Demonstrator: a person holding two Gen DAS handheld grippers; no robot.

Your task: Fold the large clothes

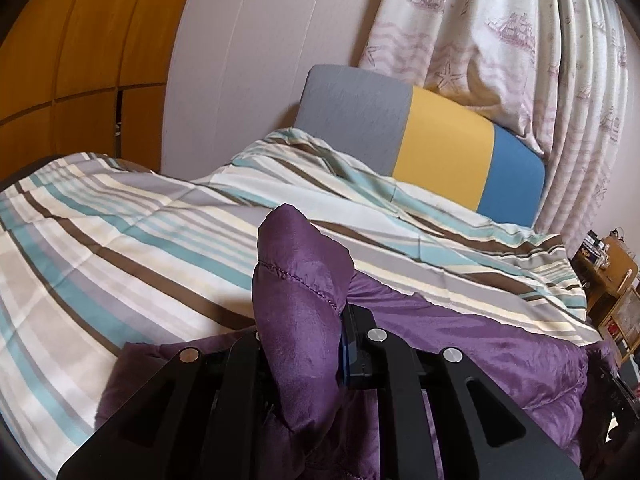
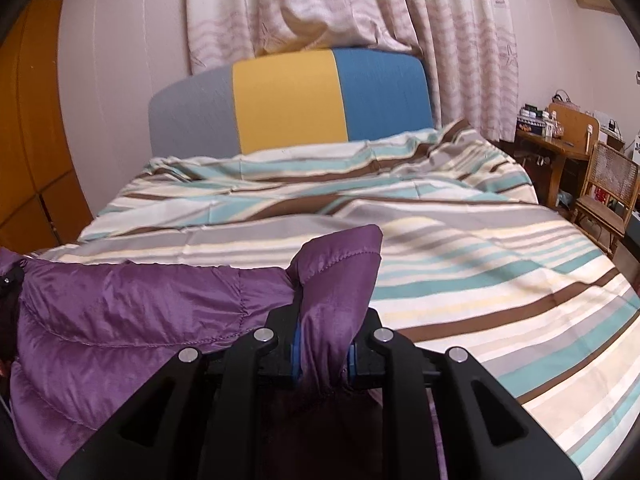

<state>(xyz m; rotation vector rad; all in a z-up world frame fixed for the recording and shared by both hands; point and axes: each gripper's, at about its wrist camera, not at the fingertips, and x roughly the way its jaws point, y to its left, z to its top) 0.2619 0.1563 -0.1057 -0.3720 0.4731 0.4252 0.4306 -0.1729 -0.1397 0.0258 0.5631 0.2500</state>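
- The purple quilted jacket (image 1: 460, 344) is cut off at the lower edge of both views, its full shape hidden.
- Only the right wrist view shows a wooden chair (image 2: 604, 196); the left shows an orange wardrobe (image 1: 80, 60).
- The left gripper (image 1: 304, 344) and right gripper (image 2: 324, 356) each clench a jacket fold, which bulges past the fingers above the striped bedspread (image 2: 460, 248).

jacket (image 2: 120, 312) on bed (image 2: 460, 272) (near end), headboard (image 2: 288, 100) behind, curtain (image 2: 320, 4) beyond
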